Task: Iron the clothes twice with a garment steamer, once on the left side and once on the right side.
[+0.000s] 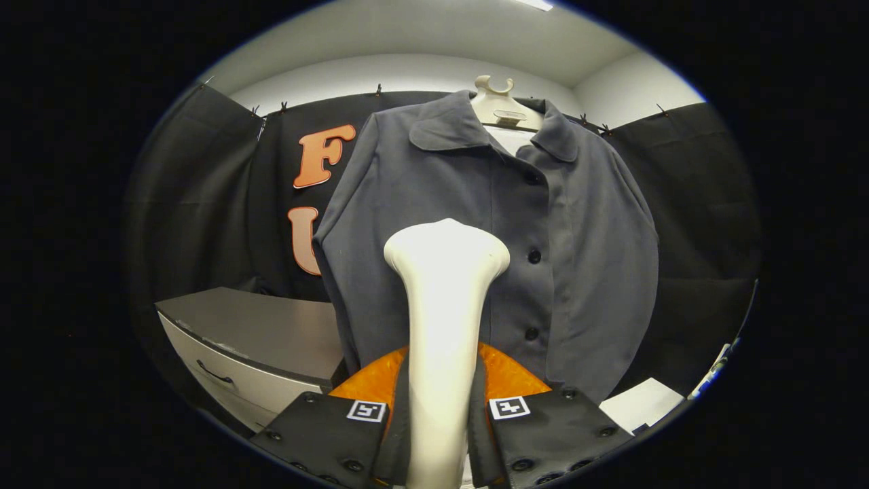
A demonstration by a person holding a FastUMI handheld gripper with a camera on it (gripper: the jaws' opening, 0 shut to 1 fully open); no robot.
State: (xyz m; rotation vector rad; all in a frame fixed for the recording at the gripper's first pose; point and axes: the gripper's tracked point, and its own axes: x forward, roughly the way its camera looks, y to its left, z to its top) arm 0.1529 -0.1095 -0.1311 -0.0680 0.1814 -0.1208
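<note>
The steamer [445, 319] is clamped upright between the tongs [440, 414], its head set against a grey shirt [563, 224] hung on a hanger [501, 102]. A grey desk [265, 333] with a drawer is seen beside the shirt, before black cloth walls [686, 204].

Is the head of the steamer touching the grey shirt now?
Cannot tell. In the gripper view the steamer, held between the gripper fingers, has its head overlapping the shirt front, but this head-on angle hides any contact or gap.
</note>
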